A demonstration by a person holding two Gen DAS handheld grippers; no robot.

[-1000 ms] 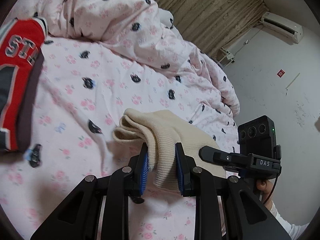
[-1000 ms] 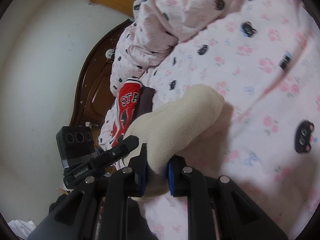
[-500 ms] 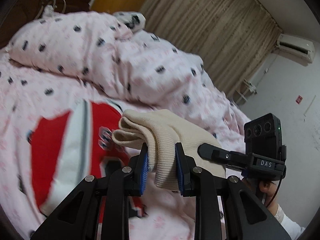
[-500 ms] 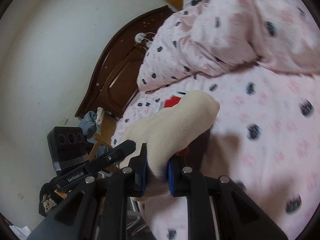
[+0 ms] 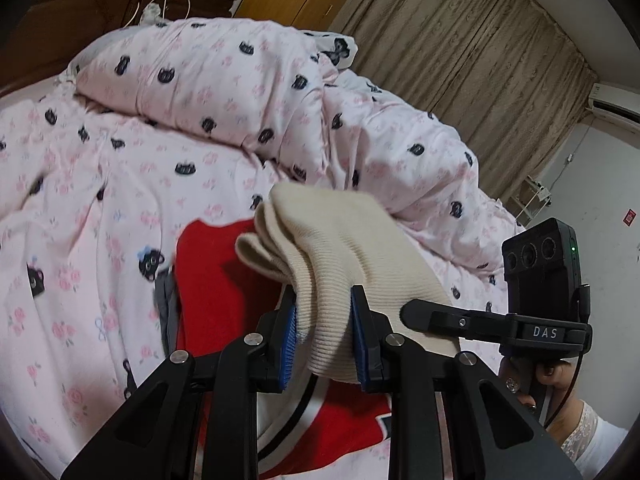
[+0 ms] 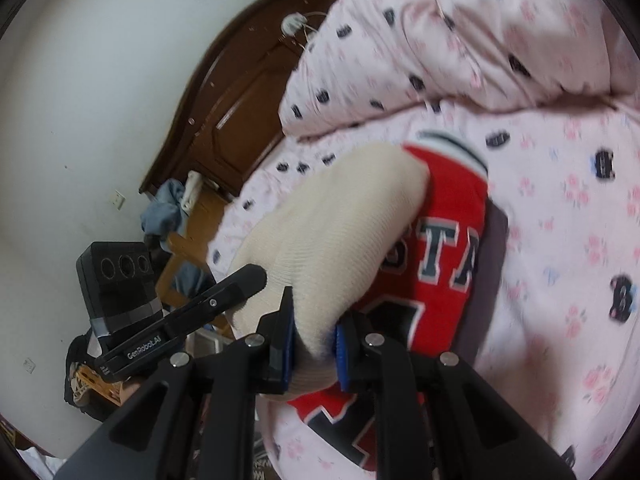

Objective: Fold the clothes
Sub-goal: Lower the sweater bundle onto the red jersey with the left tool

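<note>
Cream knit (image 5: pixel 344 248) (both claws clamped) hangs over red jersey (image 6: pixel 448 248).

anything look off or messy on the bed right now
Nothing looks damaged. The cream ribbed knit garment is bunched, clamped by both the left gripper and the right gripper, above the red jersey with dark letters. The pink cat-print duvet is heaped and rumpled behind it.

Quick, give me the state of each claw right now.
Left claw: shut on the cream sweater.
Right claw: shut on the cream sweater.
</note>
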